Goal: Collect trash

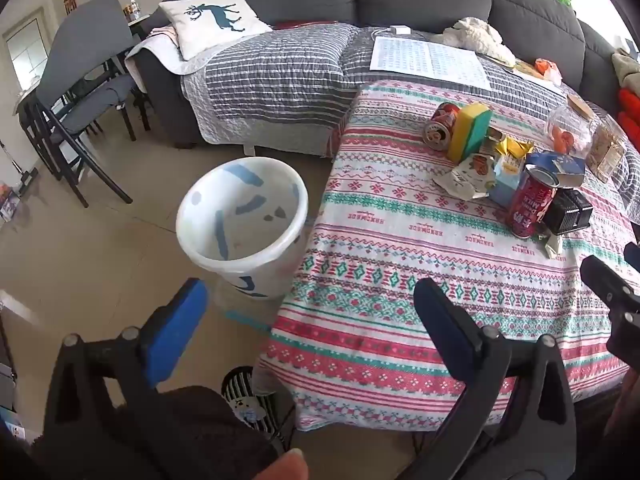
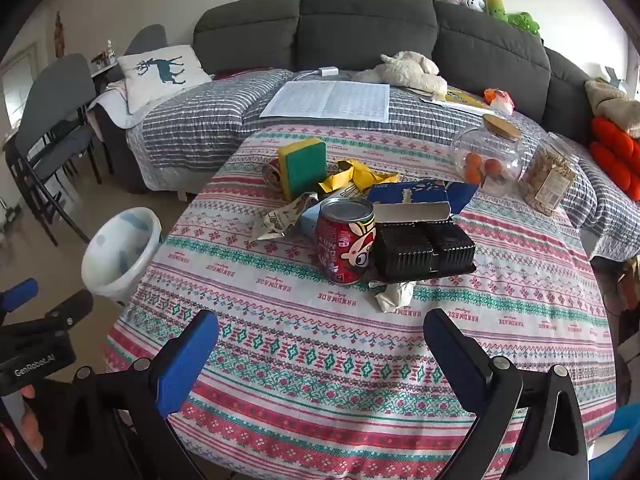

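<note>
Red can (image 2: pixel 345 240) upright near trash bin (image 2: pixel 120 252); second can (image 1: pixel 441 125) on side; both hand-held grippers released, empty.

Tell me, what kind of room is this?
Most likely a living room in someone's home. There is a big grey sofa with a deer pillow, stuffed toys along its back, and a table covered by a patterned cloth.

2 cans (image 2: pixel 345 240); 2 jars (image 2: pixel 486 154); 1 sponge (image 2: pixel 302 166); 1 bin (image 1: pixel 242 224)
</note>
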Demonstrator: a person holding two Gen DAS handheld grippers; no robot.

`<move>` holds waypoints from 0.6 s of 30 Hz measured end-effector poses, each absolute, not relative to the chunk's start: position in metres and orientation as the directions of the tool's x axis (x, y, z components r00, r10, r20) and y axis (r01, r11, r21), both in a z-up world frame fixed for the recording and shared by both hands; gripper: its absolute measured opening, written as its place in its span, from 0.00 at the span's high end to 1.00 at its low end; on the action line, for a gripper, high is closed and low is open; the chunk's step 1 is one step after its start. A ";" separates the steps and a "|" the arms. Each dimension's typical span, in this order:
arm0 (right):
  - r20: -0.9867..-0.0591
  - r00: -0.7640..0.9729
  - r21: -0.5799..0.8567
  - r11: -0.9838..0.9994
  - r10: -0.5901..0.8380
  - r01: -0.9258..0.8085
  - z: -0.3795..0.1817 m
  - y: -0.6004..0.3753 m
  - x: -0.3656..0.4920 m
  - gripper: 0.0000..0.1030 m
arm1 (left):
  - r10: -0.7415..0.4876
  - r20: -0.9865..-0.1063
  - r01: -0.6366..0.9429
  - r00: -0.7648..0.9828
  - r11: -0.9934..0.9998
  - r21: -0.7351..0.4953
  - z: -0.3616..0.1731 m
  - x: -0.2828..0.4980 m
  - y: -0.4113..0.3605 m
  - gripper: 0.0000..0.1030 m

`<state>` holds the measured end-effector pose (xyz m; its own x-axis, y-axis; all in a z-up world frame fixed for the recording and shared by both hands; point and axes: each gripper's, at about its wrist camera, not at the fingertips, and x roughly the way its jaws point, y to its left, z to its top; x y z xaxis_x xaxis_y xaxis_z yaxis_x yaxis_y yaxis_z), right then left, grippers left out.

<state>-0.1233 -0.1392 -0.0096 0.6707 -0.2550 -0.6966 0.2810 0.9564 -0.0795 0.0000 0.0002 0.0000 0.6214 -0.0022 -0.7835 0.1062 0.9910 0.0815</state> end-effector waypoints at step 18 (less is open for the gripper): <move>-0.698 0.668 -0.065 0.952 -0.257 0.299 -0.021 -0.139 -0.117 0.00 | -0.071 -0.778 0.125 0.625 0.992 0.010 0.010 -0.002 0.014 0.01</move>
<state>-0.1165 -0.1388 -0.0213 0.6678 -0.2573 -0.6984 0.2989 0.9521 -0.0649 -0.0023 0.0143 0.0101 0.6245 -0.0706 -0.7778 0.1251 0.9921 0.0104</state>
